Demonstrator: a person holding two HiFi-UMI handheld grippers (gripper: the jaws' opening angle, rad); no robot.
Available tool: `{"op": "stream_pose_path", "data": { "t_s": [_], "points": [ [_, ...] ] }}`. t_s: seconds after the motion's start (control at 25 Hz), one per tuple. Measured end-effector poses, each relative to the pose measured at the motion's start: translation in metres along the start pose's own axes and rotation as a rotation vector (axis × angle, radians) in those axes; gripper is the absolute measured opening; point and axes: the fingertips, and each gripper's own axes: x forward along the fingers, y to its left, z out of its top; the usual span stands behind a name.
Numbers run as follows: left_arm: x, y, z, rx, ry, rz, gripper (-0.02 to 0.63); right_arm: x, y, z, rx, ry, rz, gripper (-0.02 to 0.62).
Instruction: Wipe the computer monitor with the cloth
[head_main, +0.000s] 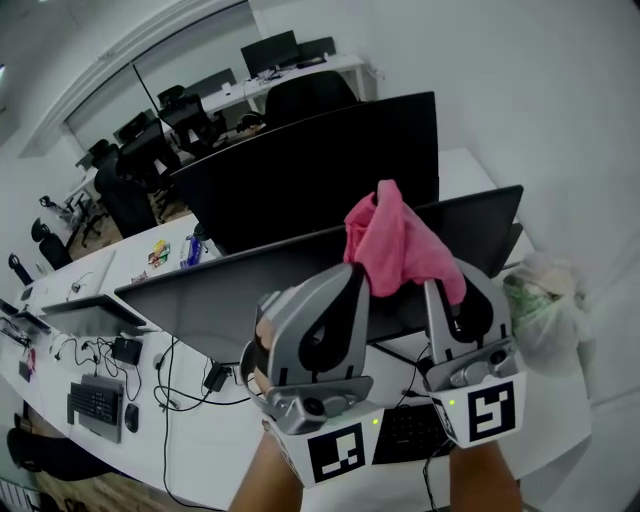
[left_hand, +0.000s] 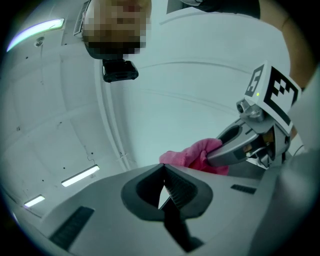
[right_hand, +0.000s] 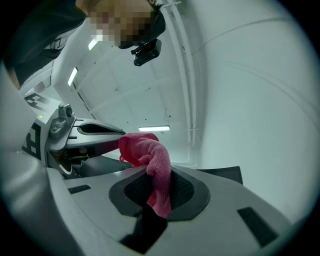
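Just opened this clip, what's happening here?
A person holds a gripper in each hand above a white desk with computer monitors. The right gripper is shut on a pink cloth, which bunches up above its jaws. The left gripper is shut on nothing, beside it. Both point up toward the ceiling, so the cloth does not look to be on the nearest monitor yet.

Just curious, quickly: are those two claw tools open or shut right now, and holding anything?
Left gripper: shut, nothing in it.
Right gripper: shut on the pink cloth.
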Motion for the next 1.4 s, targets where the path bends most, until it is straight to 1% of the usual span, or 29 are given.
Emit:
{"op": "stream_pose_path", "data": {
  "t_s": [0.32, 0.48, 0.68, 0.96, 1.12, 1.4],
  "points": [
    [0.032, -0.031, 0.022, -0.046, -0.048, -0.028, 0.008, -0.019, -0.054, -0.004, -0.020, 0.020, -0.092, 0.067],
    [0.047, -0.047, 0.035, -0.056, -0.076, -0.052, 0.008, -0.028, -0.079, -0.005, -0.038, 0.033, -0.136, 0.067],
    [0.063, -0.064, 0.044, -0.075, -0.092, -0.073, 0.008, -0.040, -0.109, -0.010, -0.064, 0.059, -0.191, 0.067],
    [0.084, -0.090, 0.060, -0.102, -0.122, -0.102, 0.008, -0.056, -0.148, -0.017, -0.070, 0.089, -0.278, 0.067],
    [0.092, -0.099, 0.063, -0.111, -0.123, -0.111, 0.008, -0.063, -0.161, -0.021, -0.055, 0.098, -0.316, 0.067],
    [0.092, -0.115, 0.053, -0.129, -0.107, -0.120, 0.008, -0.071, -0.158, -0.036, -0.043, 0.115, -0.308, 0.067]
  ]
}}
